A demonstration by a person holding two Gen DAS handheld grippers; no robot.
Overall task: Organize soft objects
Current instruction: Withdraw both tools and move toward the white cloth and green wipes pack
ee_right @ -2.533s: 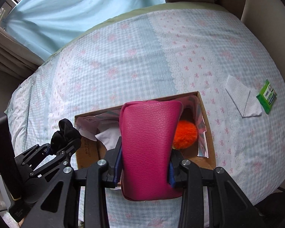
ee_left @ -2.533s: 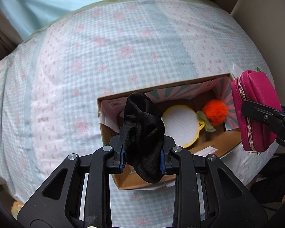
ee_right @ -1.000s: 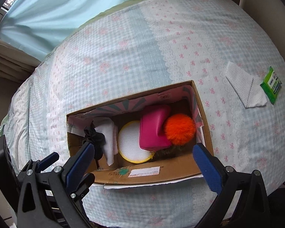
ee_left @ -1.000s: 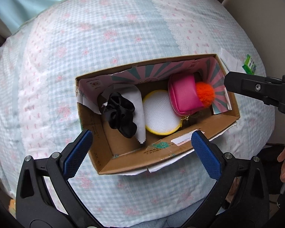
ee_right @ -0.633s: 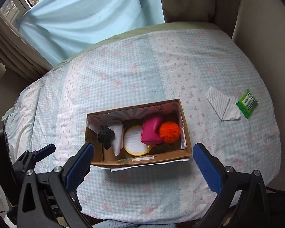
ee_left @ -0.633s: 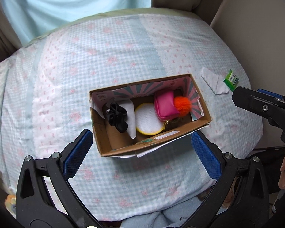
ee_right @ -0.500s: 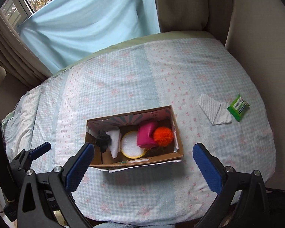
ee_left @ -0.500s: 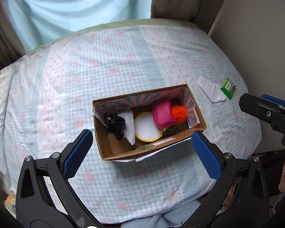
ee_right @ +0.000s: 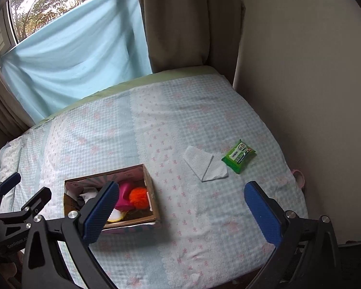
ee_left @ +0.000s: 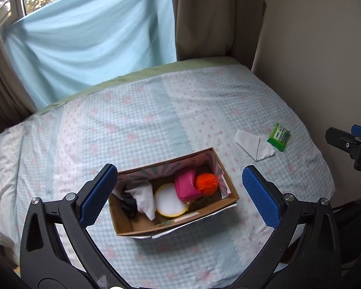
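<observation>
A cardboard box (ee_left: 180, 224) sits on the bed. It holds a black scrunchie (ee_left: 128, 203), a white cloth (ee_left: 145, 197), a round white and yellow pad (ee_left: 169, 201), a pink pouch (ee_left: 186, 186) and an orange pompom (ee_left: 206, 183). The box also shows in the right wrist view (ee_right: 151, 192), low and left. My left gripper (ee_left: 179, 195) is open and empty, high above the box. My right gripper (ee_right: 183, 213) is open and empty, high above the bed to the right of the box.
A folded white tissue (ee_left: 254, 144) and a green wipes pack (ee_left: 279, 136) lie on the checked bedspread (ee_left: 132, 125) right of the box; both show in the right wrist view, tissue (ee_right: 204, 163), pack (ee_right: 239, 156). A wall (ee_right: 300, 72) stands right, curtains (ee_right: 60, 60) behind.
Both grippers let go of the scrunchie and the pink pouch into the box, opened wide, and have pulled up and back, away from the bed. The right view has swung to the right.
</observation>
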